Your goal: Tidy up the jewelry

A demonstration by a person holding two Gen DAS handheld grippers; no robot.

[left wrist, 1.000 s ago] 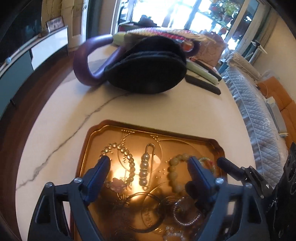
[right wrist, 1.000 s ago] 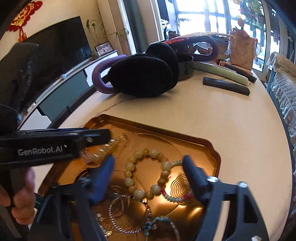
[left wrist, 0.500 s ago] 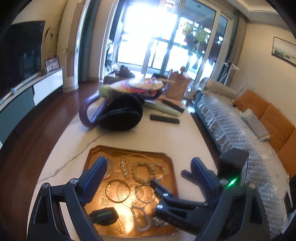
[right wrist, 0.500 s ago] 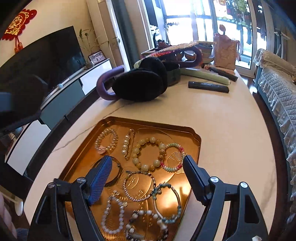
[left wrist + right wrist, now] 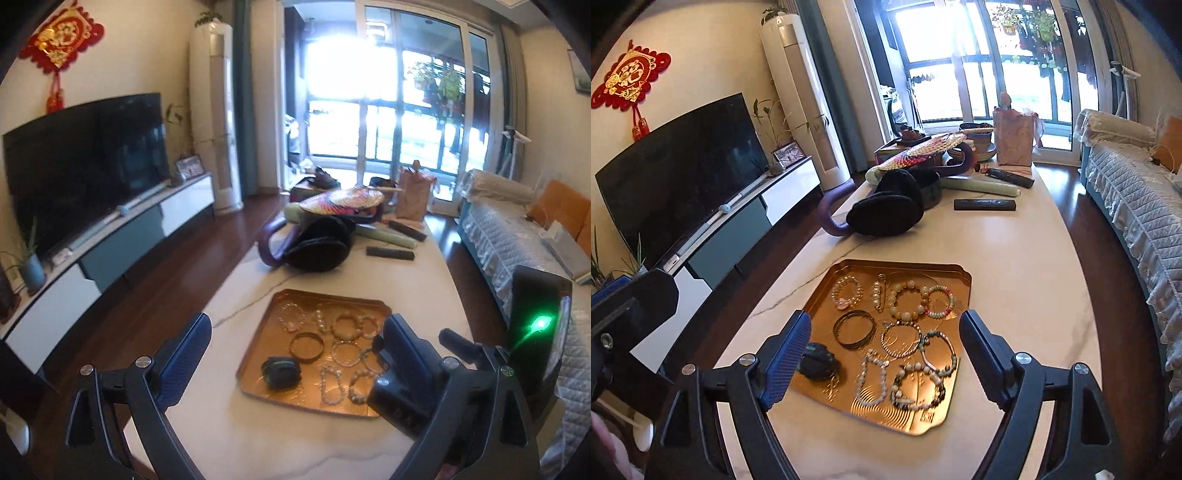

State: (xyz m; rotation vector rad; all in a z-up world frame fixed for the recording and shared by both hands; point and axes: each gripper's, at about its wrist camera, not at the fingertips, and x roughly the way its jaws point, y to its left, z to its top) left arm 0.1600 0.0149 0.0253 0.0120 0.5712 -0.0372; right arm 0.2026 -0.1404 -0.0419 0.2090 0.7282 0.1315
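Jewelry lies in one gold tray (image 5: 960,275) on the pale worktop (image 5: 1027,266); neither hand-held gripper touches it.

Left hand-held gripper (image 5: 295,350): jaws have just been opening and stand spread wide, nothing between them. It hangs above the near end of the worktop, the tray ahead and below. Right hand-held gripper (image 5: 884,354): jaws have also just been opening a little and stand spread, nothing between the pads, the tray showing in the gap beneath.

Tray contents, counted from the right wrist view:
- one clear-bead bracelet with a pink charm (image 5: 846,292), far left;
- one pearl pin (image 5: 878,291) beside it;
- one large pale-green bead bracelet (image 5: 909,300);
- one small multicoloured bead bracelet (image 5: 940,301), far right;
- one set of thin dark bangles (image 5: 854,328);
- one fine silver bracelet (image 5: 900,339);
- one green-and-pearl bracelet (image 5: 938,352);
- one white-bead bracelet (image 5: 873,380);
- one mixed dark-and-white bead bracelet (image 5: 918,387);
- one dark rounded item (image 5: 817,362) at the near left corner, kind cannot be told.

All lie flat and separate or just touching at their edges.

Beyond the tray on the worktop: one pair of black earmuffs with a purple band (image 5: 882,214), one black remote (image 5: 984,204), one woven fan (image 5: 923,149), one pink bag (image 5: 1014,142).
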